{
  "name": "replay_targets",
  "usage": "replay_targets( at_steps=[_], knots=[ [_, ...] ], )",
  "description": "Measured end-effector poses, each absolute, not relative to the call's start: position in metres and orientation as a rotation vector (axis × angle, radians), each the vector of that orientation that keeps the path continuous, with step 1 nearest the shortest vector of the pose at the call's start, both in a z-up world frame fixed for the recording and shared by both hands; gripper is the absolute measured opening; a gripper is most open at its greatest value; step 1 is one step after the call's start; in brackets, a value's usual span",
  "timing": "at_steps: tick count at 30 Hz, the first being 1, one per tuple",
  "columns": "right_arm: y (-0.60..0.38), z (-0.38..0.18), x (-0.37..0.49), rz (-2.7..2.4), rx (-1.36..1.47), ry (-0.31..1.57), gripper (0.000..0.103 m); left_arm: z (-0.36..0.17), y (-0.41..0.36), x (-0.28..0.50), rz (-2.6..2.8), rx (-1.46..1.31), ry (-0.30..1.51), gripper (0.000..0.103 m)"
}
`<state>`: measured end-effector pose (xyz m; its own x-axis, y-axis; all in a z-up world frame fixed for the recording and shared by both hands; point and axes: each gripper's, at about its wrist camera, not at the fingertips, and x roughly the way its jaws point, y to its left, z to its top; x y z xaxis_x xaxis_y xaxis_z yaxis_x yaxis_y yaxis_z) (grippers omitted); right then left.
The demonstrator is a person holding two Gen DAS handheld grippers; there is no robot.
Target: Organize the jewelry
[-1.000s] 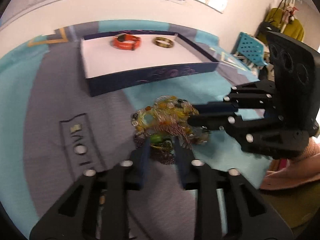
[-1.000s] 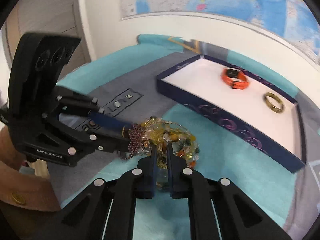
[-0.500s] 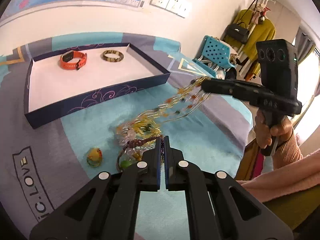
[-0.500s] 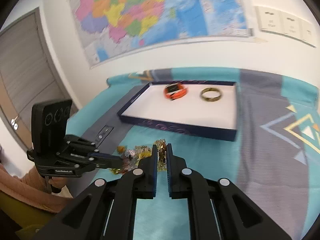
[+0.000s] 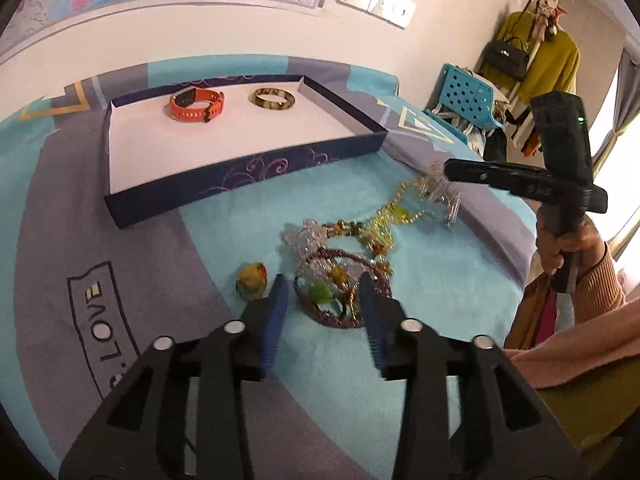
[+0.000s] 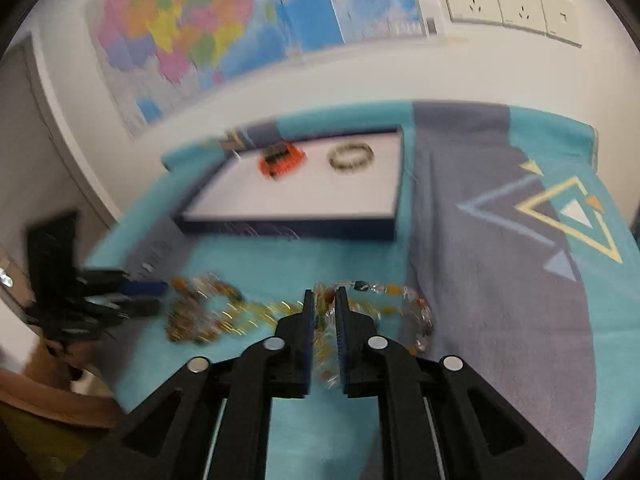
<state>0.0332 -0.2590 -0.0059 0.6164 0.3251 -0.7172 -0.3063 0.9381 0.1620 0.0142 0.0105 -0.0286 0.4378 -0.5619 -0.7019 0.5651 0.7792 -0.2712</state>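
Note:
A tangle of bead necklaces (image 5: 352, 256) lies on the teal and grey cloth. My left gripper (image 5: 324, 292) is open, its jaws on either side of a purple bead loop (image 5: 344, 320) with a green bead. My right gripper (image 6: 325, 300) is shut on a yellow bead strand (image 6: 324, 344) of the tangle; in the left wrist view (image 5: 450, 172) it holds the strand's end raised at the right. A navy tray (image 5: 248, 168) with a white floor holds an orange watch (image 5: 196, 104) and a brown bangle (image 5: 274, 100).
A loose yellow bead piece (image 5: 252, 278) lies left of the tangle. A blue plastic chair (image 5: 468, 96) and hanging clothes stand past the bed's right edge. A wall with a map is behind the tray.
My left gripper has opened and let go of the tangle. My right gripper has pulled its strand out to the right, stretching the necklaces apart.

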Motion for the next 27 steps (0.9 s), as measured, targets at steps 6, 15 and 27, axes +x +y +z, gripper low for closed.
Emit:
replay_targets(
  at_steps=[6, 15, 27],
  knots=[
    [-0.216, -0.002, 0.025, 0.565, -0.017, 0.807, 0.028, -0.039, 0.002, 0.019, -0.698, 0.014, 0.906, 0.034],
    [-0.145, -0.032, 0.023, 0.789, -0.051, 0.913, 0.004, -0.032, 0.013, 0.013, -0.726, -0.058, 0.889, 0.005],
    [-0.117, -0.019, 0.021, 0.916, -0.007, 0.869, 0.005, -0.023, 0.05, 0.007, -0.629, -0.135, 0.864, 0.005]
  ],
)
